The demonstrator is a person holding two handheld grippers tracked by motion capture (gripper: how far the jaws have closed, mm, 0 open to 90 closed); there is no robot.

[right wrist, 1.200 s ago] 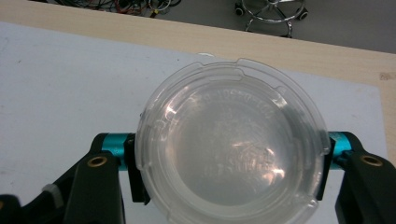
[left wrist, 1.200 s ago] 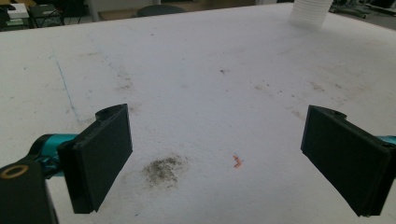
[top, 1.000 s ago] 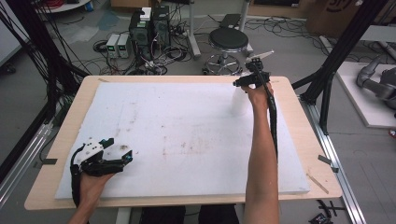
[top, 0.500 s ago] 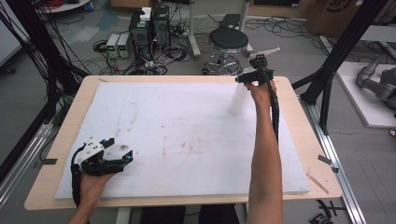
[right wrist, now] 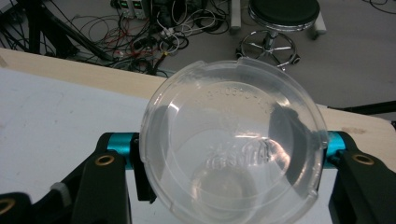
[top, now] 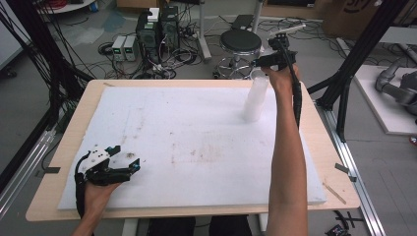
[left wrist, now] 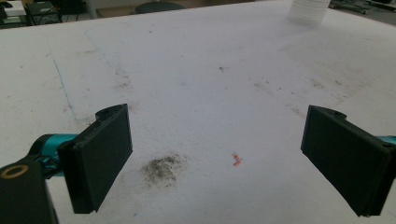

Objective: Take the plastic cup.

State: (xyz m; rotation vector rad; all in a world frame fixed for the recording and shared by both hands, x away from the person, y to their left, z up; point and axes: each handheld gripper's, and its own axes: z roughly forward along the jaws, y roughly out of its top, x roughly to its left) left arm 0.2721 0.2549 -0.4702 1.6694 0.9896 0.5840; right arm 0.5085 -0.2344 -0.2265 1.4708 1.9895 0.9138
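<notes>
Clear plastic cup (right wrist: 232, 144), ribbed, round base facing the camera, clamped bottom-up between the right gripper (right wrist: 232, 161) jaws, just closing. Same cup in high view atop a stack (top: 255, 101) at two o'clock on the table (top: 314, 142). Left gripper (left wrist: 215, 158) wide open, empty, at seven o'clock.

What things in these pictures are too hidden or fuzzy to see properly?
- High view: where the clear plastic cup in the right gripper ends and the stack below begins is blurred.
- Left gripper view: the white cup stack is cut off by the top edge.
- Right gripper view: the cup hides the jaws' pads and whatever lies beneath it.
</notes>
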